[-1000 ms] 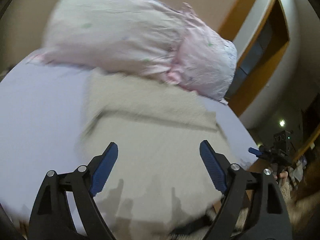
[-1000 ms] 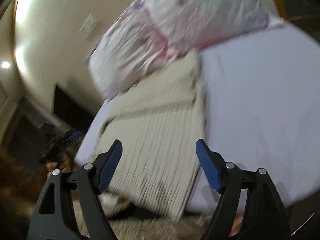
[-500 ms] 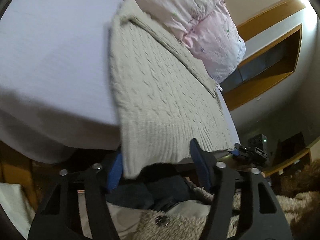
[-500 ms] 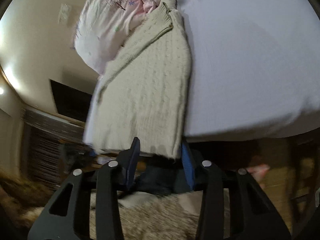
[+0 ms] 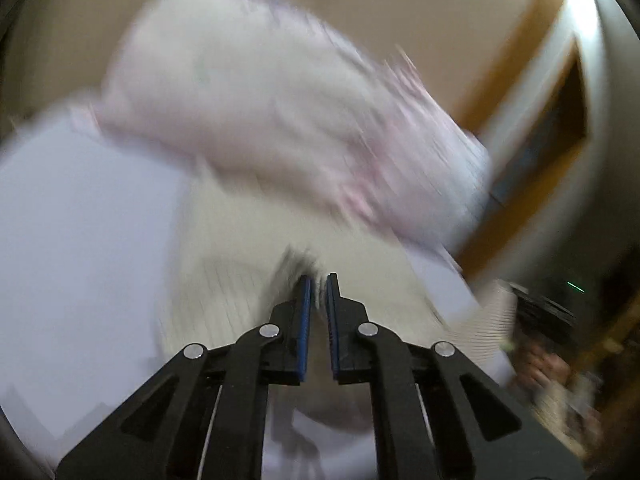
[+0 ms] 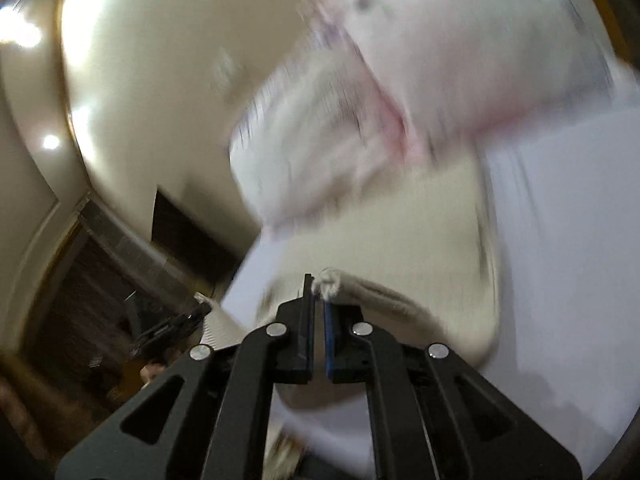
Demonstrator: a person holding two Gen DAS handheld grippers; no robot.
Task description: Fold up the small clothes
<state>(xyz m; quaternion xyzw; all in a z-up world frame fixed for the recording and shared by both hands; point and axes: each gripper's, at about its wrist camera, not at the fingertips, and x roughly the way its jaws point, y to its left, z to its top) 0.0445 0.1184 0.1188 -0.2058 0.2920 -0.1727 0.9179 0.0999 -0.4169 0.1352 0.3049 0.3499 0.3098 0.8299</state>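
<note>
Lilac bed sheet, both hand-held grippers pinching cream sweater

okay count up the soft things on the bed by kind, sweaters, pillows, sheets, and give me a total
Cream knit sweater: 1, pinched by both grippers
Pink floral pillow: 1
Lavender bed sheet: 1
Total: 3
</note>
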